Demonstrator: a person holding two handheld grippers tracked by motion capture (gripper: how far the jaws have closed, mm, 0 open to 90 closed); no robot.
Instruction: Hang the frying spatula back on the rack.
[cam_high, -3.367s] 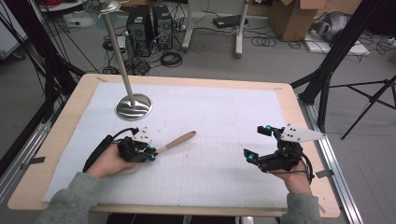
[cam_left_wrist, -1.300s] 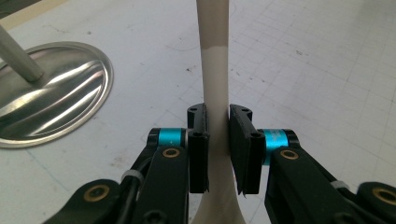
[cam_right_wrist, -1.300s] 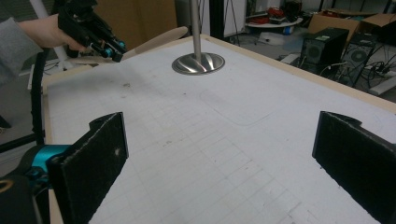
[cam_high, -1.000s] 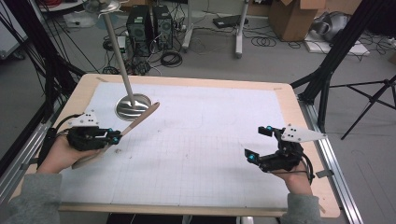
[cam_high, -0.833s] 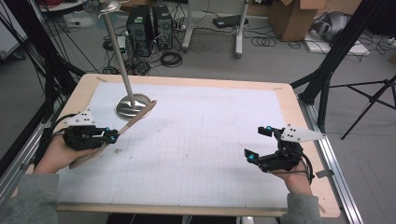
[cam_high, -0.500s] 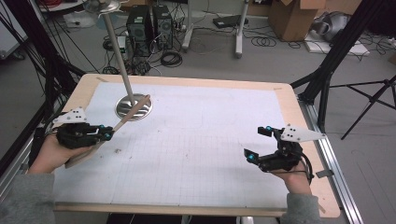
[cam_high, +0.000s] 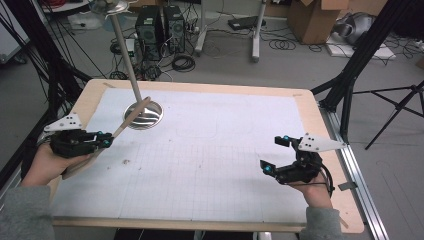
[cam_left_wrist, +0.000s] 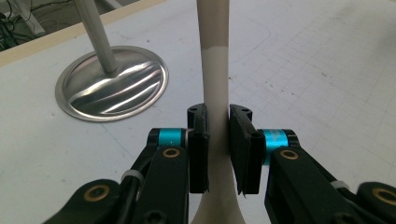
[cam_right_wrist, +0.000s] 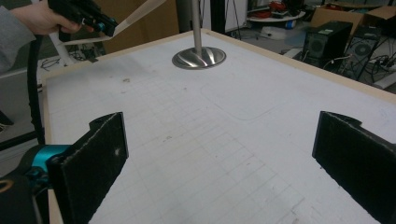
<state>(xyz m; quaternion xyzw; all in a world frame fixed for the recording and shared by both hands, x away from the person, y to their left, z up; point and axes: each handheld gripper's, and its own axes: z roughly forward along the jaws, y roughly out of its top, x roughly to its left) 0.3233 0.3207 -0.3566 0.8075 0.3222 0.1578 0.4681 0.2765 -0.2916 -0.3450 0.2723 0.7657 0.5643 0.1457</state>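
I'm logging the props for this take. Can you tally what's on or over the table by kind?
Wooden spatula, clamped in the left gripper: 1
Metal stand with round base and pole: 1
Handheld grippers, counting the right gripper: 2
Total: 4

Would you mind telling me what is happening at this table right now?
A person holds tongs in each hand. The left tongs are shut on the handle of a wooden spatula, holding it off the table beside the metal stand's round base. The right tongs are open with nothing between the jaws, at the right side of the white gridded mat.
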